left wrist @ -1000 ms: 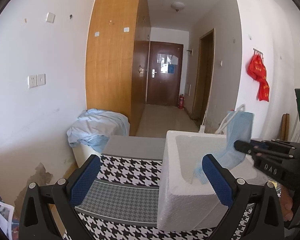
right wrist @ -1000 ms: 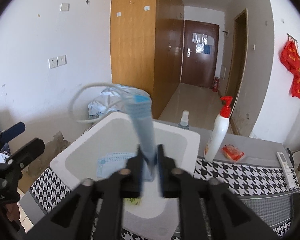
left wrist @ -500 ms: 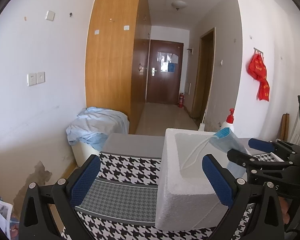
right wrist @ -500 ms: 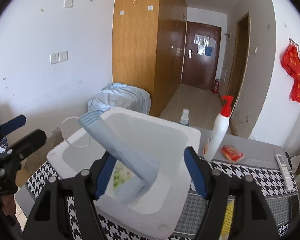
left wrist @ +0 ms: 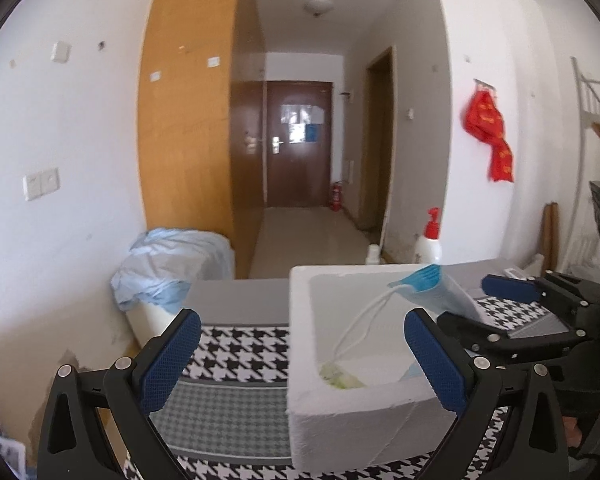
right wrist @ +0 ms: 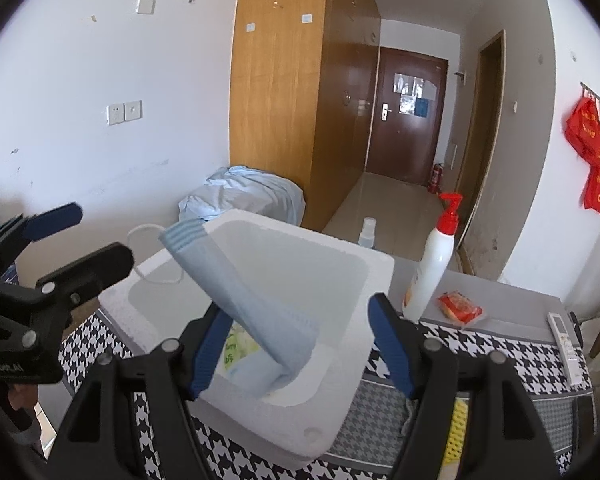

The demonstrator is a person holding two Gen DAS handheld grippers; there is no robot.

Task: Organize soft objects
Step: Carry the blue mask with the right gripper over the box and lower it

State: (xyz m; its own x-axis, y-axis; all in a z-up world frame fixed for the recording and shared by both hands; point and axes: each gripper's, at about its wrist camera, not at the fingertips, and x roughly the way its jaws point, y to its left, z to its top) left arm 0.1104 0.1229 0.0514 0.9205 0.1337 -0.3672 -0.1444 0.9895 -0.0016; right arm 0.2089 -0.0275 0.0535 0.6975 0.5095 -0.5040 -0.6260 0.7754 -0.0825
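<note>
A light blue face mask (right wrist: 252,304) leans slanted in the white foam box (right wrist: 340,248), its lower end on the box floor and its top over the left rim. Its white ear loop (right wrist: 148,232) hangs outside that rim. My right gripper (right wrist: 298,308) stands open over the box's near edge; the mask rises between its blue pads without being pressed. A green-patterned soft item (right wrist: 236,346) lies on the box floor. My left gripper (left wrist: 302,316) is open and holds nothing, low at the left of the box (left wrist: 340,412). There the mask (left wrist: 436,292) shows beside the right gripper (left wrist: 466,302).
A houndstooth cloth (left wrist: 236,356) covers the table. Right of the box stand a white pump bottle (right wrist: 432,268), a small spray bottle (right wrist: 368,232), a red packet (right wrist: 460,308) and a remote (right wrist: 564,332). A blue sheet (right wrist: 244,192) drapes a bin by the wall.
The right jaws spread and let go of the mask. It tipped from upright to leaning left over the box rim. The left gripper hardly moved.
</note>
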